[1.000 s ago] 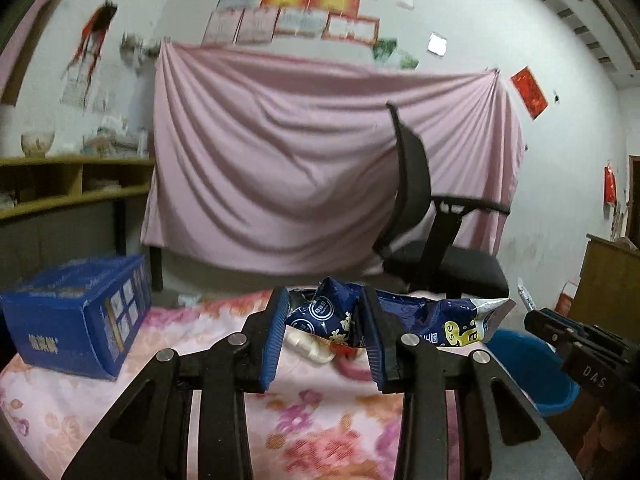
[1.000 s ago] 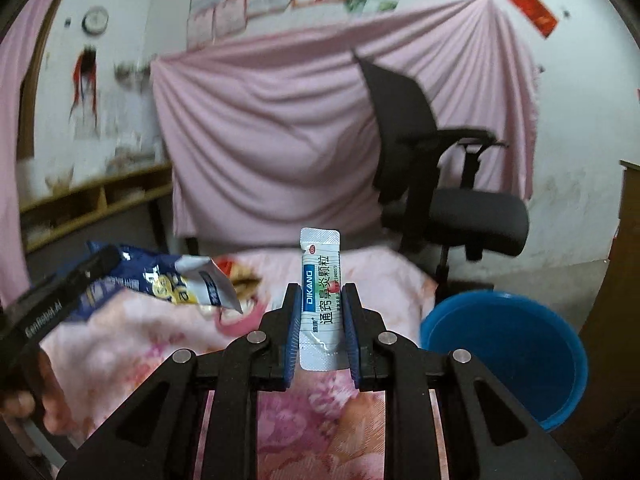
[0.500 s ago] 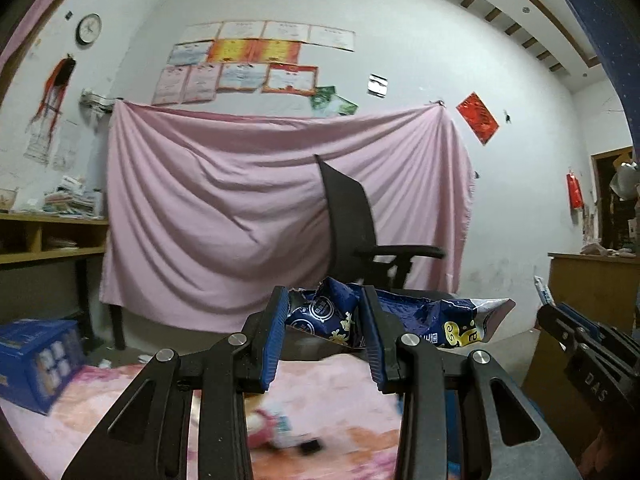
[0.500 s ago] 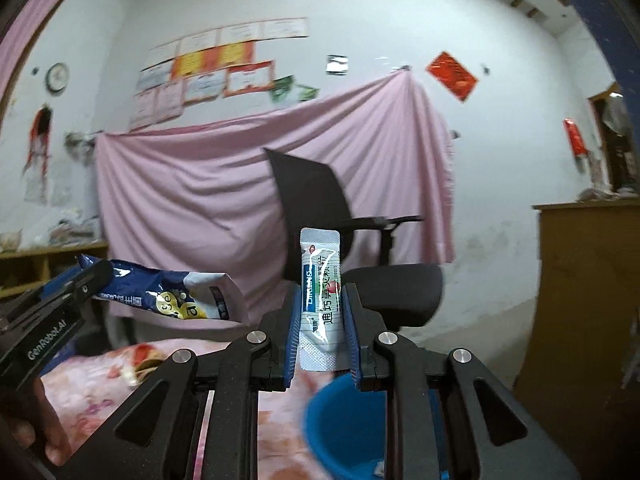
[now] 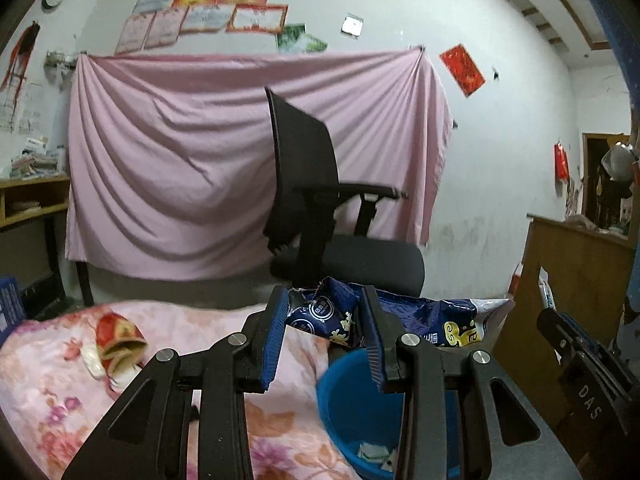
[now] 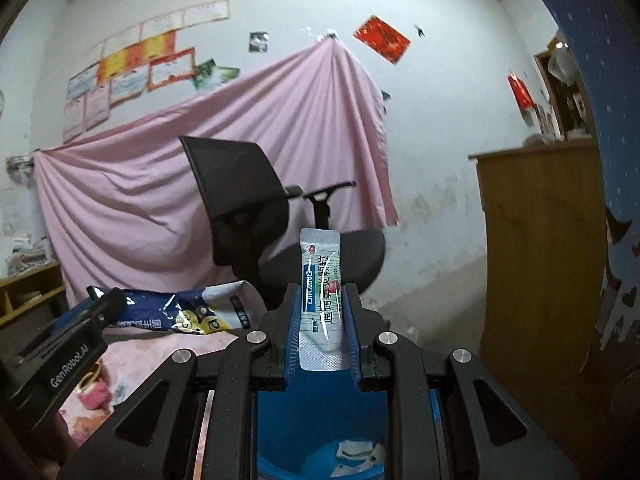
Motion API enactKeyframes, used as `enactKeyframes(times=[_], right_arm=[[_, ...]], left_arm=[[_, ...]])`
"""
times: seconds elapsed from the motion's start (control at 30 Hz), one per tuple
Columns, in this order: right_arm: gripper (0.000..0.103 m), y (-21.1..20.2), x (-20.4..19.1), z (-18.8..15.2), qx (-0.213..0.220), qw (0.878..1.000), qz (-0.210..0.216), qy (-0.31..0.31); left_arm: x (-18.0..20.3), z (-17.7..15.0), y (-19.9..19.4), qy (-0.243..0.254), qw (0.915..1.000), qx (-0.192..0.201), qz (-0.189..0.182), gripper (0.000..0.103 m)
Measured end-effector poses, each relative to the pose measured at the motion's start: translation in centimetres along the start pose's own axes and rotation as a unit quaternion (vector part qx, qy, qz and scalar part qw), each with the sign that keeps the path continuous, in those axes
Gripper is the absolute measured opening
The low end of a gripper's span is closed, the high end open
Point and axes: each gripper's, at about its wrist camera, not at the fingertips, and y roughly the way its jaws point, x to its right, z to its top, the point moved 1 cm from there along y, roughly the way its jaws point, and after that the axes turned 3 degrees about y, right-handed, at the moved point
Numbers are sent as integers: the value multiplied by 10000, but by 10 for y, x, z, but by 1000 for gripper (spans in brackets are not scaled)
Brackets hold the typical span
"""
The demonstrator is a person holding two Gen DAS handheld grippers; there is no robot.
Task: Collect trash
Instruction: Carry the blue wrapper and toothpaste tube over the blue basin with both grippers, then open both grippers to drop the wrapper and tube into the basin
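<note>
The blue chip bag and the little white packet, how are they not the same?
The blue chip bag is dark blue, crumpled and lies sideways in the left gripper. The white packet is pale, flat, slim and stands upright in the right gripper. Both are pinched between blue pads above the blue bucket.

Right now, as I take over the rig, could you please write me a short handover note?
Left tongs: shut on the blue snack bag, held above the rim of the blue bucket.
Right tongs: shut on the white sachet, upright, directly over the bucket.
Done: some scraps already lie in the bucket.
Left: release both pieces into it, then collect the red cup and white bits beside it on the floral cloth.
</note>
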Motion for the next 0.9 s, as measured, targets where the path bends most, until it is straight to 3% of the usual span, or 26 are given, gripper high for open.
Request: enactKeyframes(times=[0.3,0.53,0.7,0.9], right_arm=[[19,25,15,-13,-525,9979,-91,357],[21,43,13,-24,-980,9943,-62,426],[30,44,9,-25,-1078,9934,-47,383],[34,44,7,-24,-1093,9933,-37,363]], left_arm=[[3,-7,39,-77,9971,-743,142,32],[2,-21,60,-133,9893,-1436,-235,33],[-3,-24,62,-204,9881,-1500,-254,38],[-8,-23,61,-260,9878,-1514,-241,42]])
